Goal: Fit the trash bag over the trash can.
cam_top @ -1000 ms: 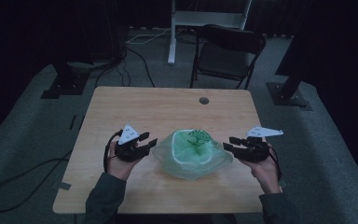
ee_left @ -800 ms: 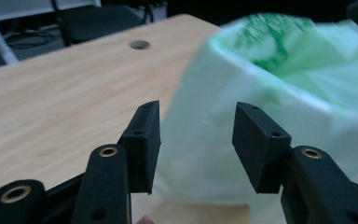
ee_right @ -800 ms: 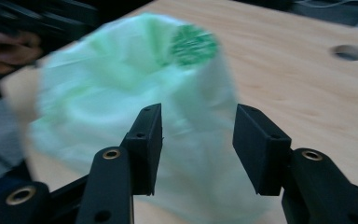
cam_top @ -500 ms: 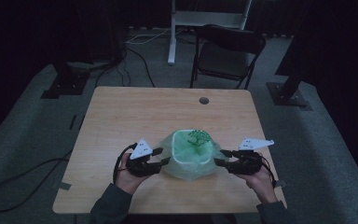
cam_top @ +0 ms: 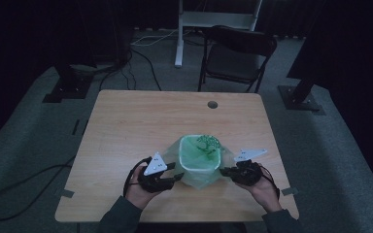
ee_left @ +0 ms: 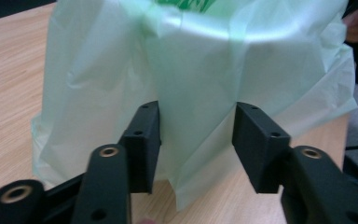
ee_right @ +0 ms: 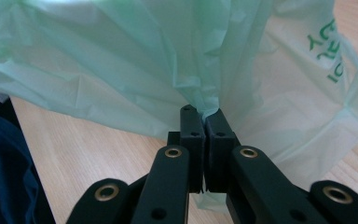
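A small white bin (cam_top: 200,162), lined with a thin, translucent pale-green plastic bag (cam_top: 201,177), stands near the near edge of the light wood-grain table (cam_top: 141,126), slightly right of its middle. The bag's film is crinkled and glossy, folded over the bin's rim and hanging down loosely around its sides to the tabletop. Dark green printing shows inside the bag's far right part in the high view; in the right gripper view green letters (ee_right: 330,56) run along the bag's right side, but they are turned and partly cut off, so the words cannot be made out. The left gripper (cam_top: 172,175), matte black with brass-coloured pivot pins and a grey three-cornered plate on top, sits just left of the bin; its blocky jaws stand apart with a hanging fold of the bag (ee_left: 196,135) between them, having just narrowed a little, and the pads look to be at the film's edges without pinching it. The right gripper (cam_top: 226,171), just right of the bin, has just drawn its jaws together, and they are clamped on a gathered pleat of the bag (ee_right: 204,105). A small round grommet hole (cam_top: 212,104) lies in the table's far right part, and a dark folding chair (cam_top: 238,53) stands on the grey carpet beyond the table's far side.
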{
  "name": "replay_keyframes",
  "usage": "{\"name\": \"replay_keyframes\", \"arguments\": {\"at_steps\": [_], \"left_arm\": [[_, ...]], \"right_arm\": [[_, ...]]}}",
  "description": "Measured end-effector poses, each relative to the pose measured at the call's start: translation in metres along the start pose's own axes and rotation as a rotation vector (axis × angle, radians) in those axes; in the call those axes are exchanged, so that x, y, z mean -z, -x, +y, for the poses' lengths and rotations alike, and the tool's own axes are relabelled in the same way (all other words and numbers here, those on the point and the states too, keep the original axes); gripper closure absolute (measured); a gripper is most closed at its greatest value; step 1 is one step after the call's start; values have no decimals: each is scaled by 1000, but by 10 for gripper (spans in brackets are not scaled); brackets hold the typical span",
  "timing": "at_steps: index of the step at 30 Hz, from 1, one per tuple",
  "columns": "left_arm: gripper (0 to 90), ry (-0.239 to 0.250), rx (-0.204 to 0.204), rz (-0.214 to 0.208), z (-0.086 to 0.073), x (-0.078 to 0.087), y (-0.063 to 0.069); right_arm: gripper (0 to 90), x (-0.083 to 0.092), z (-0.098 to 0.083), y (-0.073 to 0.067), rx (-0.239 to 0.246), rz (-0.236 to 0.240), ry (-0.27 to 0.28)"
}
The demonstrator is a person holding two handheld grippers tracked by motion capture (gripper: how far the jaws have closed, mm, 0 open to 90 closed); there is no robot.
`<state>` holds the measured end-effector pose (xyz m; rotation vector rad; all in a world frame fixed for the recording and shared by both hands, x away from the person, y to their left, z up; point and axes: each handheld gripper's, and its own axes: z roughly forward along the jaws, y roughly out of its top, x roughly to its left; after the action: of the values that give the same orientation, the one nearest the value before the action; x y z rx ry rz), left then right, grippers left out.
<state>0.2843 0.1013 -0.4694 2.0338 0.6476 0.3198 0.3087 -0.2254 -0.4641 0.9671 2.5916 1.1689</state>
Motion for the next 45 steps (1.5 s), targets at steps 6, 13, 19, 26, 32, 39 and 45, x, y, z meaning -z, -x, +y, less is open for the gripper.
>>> {"name": "replay_keyframes", "arguments": {"at_steps": [6,13,19,26,32,39,45], "left_arm": [[864,-34,-48,23,-4,-7,6],[900,-78,-59,48,-11,-9,4],[900,-126,-37,63,-20,-12,0],[675,-53,30,65,-24,10,-13],[581,5,45,70,-20,28,-19],[551,54,69,78,-16,44,-29],[517,85,82,49,-18,60,-32]], "right_arm": [[883,-4,-1,3,-14,-13,-17],[885,-2,-5,8,-41,-28,-21],[882,-2,-7,11,-53,-35,-23],[717,11,-9,17,-79,-37,28],[588,27,-9,18,-55,-15,79],[551,39,-10,17,-24,-26,156],[540,42,-11,21,-51,-47,187]]}}
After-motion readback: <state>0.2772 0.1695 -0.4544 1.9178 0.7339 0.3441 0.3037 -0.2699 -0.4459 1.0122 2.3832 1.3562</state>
